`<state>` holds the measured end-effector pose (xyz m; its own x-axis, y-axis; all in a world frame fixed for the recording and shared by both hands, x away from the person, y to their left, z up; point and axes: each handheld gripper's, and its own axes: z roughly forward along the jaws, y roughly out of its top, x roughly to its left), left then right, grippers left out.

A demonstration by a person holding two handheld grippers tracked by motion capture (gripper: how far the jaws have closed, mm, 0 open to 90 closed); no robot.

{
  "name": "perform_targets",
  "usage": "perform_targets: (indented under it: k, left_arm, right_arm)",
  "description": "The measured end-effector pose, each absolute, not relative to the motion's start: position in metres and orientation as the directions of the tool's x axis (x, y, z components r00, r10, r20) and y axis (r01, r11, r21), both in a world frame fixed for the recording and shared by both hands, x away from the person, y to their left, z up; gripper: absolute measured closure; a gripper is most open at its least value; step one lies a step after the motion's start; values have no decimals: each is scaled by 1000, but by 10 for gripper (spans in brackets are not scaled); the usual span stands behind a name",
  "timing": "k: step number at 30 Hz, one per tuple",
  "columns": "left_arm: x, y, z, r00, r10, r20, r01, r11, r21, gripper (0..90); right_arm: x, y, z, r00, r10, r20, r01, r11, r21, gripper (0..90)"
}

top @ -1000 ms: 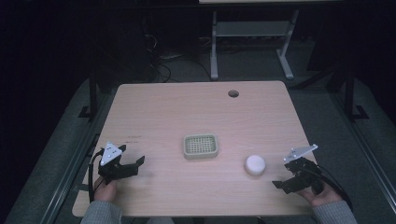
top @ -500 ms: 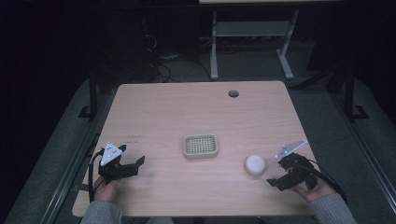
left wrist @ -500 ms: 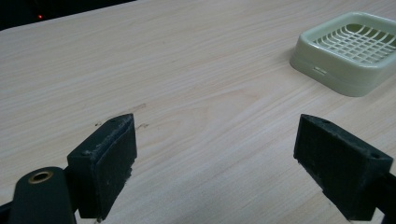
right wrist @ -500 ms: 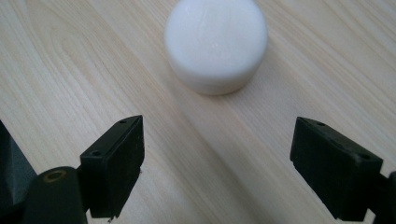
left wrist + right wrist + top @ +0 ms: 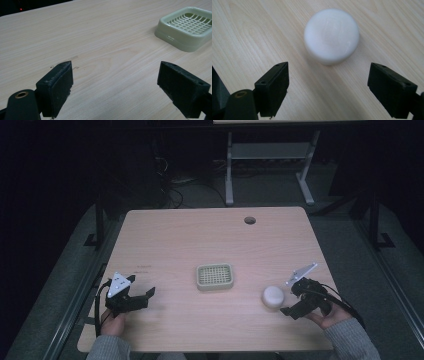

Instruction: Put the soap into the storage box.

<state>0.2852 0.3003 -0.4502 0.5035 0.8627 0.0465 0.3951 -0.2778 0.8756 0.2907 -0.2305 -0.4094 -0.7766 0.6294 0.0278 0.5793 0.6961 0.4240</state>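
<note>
White puck of soap (image 5: 273,296) on the counter (image 5: 210,235) straight ahead of the spread right tongs (image 5: 291,303), round with no long axis, nearest the right hand; left tongs (image 5: 146,296) spread too, well apart; pale green dish (image 5: 214,276) empty between.
</note>
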Motion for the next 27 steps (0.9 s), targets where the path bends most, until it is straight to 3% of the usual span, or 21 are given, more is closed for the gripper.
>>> perform_targets:
  k: [27]
  left_arm:
    - [285, 301, -449, 502, 864, 43, 393, -272, 878, 128]
  right_arm:
    - [312, -206, -411, -805, 593, 25, 560, 745, 362, 167]
